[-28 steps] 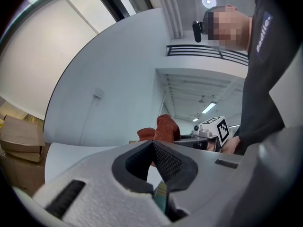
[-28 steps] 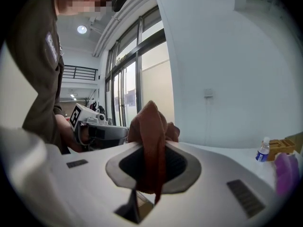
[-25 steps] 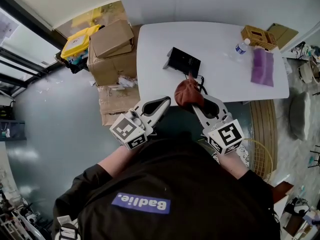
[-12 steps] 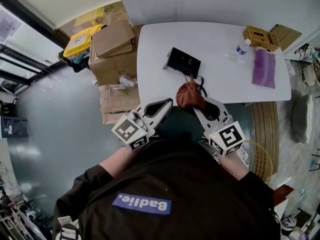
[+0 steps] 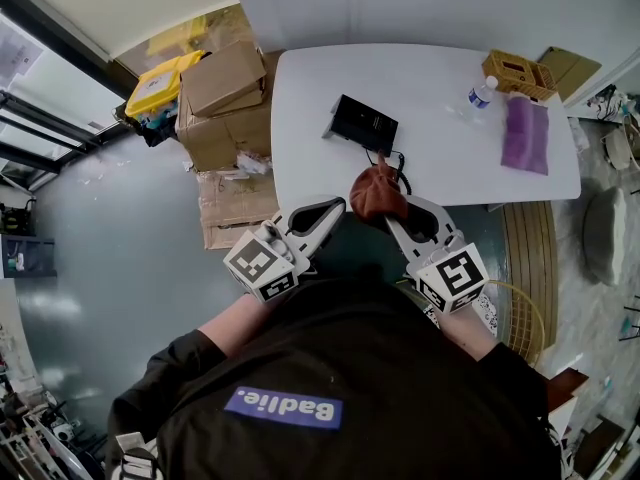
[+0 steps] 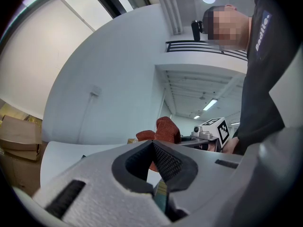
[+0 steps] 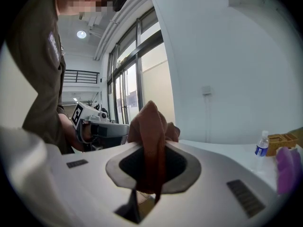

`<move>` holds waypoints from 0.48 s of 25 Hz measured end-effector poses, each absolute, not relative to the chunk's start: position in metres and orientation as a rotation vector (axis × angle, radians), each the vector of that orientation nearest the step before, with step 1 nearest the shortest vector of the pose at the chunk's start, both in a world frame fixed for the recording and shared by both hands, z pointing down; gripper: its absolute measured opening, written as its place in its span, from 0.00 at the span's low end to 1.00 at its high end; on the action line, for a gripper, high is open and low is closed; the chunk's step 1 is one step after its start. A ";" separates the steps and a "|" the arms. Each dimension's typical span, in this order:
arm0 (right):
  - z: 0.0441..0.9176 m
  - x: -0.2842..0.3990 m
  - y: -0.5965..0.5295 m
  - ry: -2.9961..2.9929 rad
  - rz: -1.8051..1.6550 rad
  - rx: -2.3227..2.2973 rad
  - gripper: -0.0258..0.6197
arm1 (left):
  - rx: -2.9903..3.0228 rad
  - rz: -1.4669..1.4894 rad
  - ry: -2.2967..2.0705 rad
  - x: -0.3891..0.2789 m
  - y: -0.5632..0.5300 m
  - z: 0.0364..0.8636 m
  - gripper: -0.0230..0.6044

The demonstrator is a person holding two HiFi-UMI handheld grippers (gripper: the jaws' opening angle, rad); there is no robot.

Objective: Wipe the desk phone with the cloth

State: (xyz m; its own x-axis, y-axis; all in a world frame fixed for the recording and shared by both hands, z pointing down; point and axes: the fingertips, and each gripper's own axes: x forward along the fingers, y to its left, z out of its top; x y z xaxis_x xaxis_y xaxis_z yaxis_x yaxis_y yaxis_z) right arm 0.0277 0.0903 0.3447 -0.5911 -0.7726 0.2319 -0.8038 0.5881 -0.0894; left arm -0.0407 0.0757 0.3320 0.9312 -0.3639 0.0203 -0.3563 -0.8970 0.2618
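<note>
right gripper (image 7: 151, 148) is clamped on the cloth (image 7: 150, 126). it's a rust-brown wad pinched between the pads, with the bulk bunched up past the tips. from the head view the right gripper (image 5: 385, 206) holds that cloth (image 5: 377, 190) over the near edge of the table (image 5: 300, 88), and it looks clear of the top.

left gripper (image 6: 152, 145) has its tips together and nothing between them. the brown seen past them is the other gripper's cloth. the left gripper (image 5: 332, 208) sits just beside the right one, a touch further back from the table.

now the bit that matters: the phone (image 5: 366, 122) lies straight ahead of the cloth and a shade to the left, out on the table. it's near but apart from the cloth, nothing touching. the right gripper is the closer one, and it's the loaded one too, so i'd expect the reach to go forward and slightly left from there.

the phone is a dark flat slab. its long axis runs roughly across the table, left to right, with the right end angled a little toward the person. i can't make out which side carries the handset. a cord (image 5: 396, 164) curls off its near right corner toward the cloth, and a low sweep could catch it.
</note>
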 end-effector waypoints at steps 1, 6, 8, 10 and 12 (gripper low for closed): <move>0.345 0.028 0.090 -2.647 0.279 1.327 0.13 | 2.829 -0.042 -0.535 -0.040 0.076 0.332 0.05; 0.344 0.028 0.091 -2.650 0.281 1.325 0.13 | 2.836 -0.041 -0.533 -0.040 0.077 0.331 0.05; 0.344 0.026 0.091 -2.650 0.280 1.323 0.13 | 2.828 -0.041 -0.539 -0.041 0.077 0.330 0.05; 0.345 0.025 0.091 -2.649 0.280 1.322 0.13 | 2.828 -0.041 -0.539 -0.043 0.077 0.331 0.05; 0.346 0.025 0.091 -2.647 0.281 1.321 0.13 | 2.833 -0.040 -0.535 -0.043 0.078 0.332 0.05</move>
State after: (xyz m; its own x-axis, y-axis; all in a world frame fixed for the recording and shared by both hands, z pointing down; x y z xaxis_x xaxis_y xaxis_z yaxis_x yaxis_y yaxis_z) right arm 0.0248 0.0914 0.3459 -0.5934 -0.7702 0.2339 -0.8021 0.5900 -0.0923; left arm -0.0434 0.0776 0.3325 0.9318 -0.3624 0.0206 -0.3553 -0.8991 0.2557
